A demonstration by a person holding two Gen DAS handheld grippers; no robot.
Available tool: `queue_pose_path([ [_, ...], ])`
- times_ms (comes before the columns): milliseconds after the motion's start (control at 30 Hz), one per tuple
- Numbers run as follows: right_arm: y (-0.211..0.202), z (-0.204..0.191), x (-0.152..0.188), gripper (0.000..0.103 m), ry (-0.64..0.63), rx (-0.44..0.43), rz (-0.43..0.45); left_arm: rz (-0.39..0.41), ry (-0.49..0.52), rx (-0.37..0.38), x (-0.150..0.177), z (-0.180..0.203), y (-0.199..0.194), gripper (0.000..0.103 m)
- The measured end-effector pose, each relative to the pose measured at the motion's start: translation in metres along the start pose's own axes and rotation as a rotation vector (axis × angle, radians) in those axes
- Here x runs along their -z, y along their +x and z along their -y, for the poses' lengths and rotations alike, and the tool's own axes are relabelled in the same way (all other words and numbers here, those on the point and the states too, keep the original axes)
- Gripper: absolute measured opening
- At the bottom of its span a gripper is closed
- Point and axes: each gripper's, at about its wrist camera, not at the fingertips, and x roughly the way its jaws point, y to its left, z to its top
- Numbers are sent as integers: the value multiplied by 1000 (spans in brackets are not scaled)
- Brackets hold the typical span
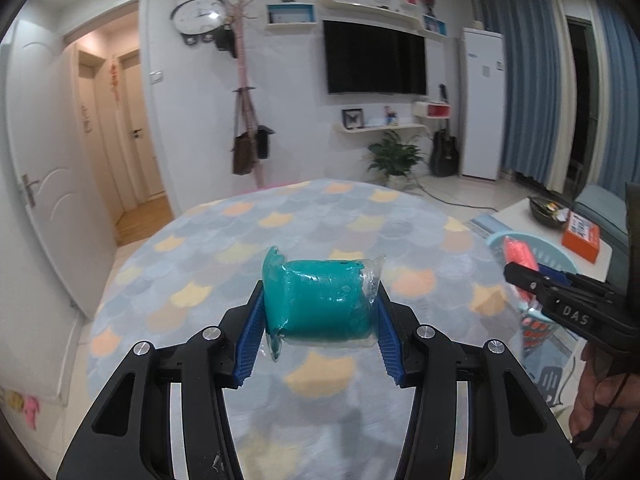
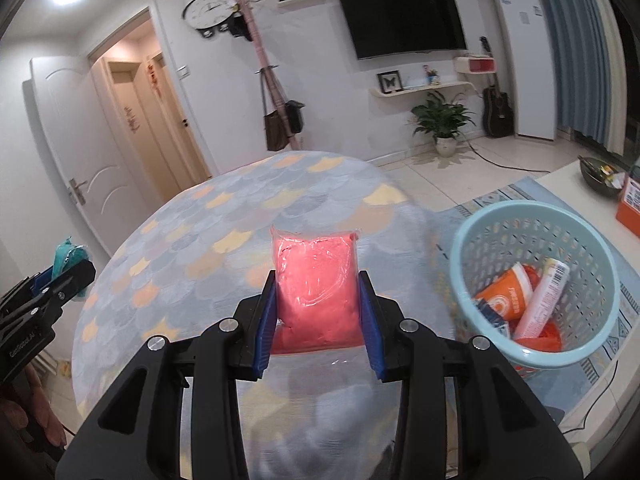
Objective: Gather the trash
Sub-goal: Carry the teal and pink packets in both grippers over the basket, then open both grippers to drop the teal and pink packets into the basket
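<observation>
My left gripper [image 1: 320,312] is shut on a teal clay pack in clear wrap [image 1: 320,300] and holds it above the round table [image 1: 240,248]. My right gripper [image 2: 318,300] is shut on a red clay pack in clear wrap [image 2: 316,280], also above the table [image 2: 200,232]. The light blue mesh basket [image 2: 472,248] stands on the floor right of the table and holds orange and white wrappers [image 2: 516,300]. In the left wrist view the right gripper [image 1: 524,276] with the red pack [image 1: 518,254] is near the basket [image 1: 556,252]. In the right wrist view the left gripper [image 2: 68,272] with the teal pack [image 2: 68,258] is at far left.
The table wears a cloth with a cat-shaped scale pattern. A low white table [image 2: 568,184] at right carries a dark bowl [image 2: 600,174] and an orange box [image 2: 628,204]. A coat stand [image 2: 276,92], a potted plant [image 2: 442,120] and an open door [image 2: 80,148] stand beyond.
</observation>
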Motion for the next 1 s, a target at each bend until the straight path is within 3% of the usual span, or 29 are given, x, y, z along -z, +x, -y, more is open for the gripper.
queue_pose_path([
  [233,-9,58,-3,34,82,69,33,15,100,98,-22,58,23,48],
  [500,-20,136,-9,34,190,164,96,29,200,266,-59,135,62,48],
  [700,-18,182,-10,34,226,248,125,-26,231,374,-73,185,104,48],
  [1000,-3,229,0,34,253,328,96,-104,283,372,-58,230,148,48],
])
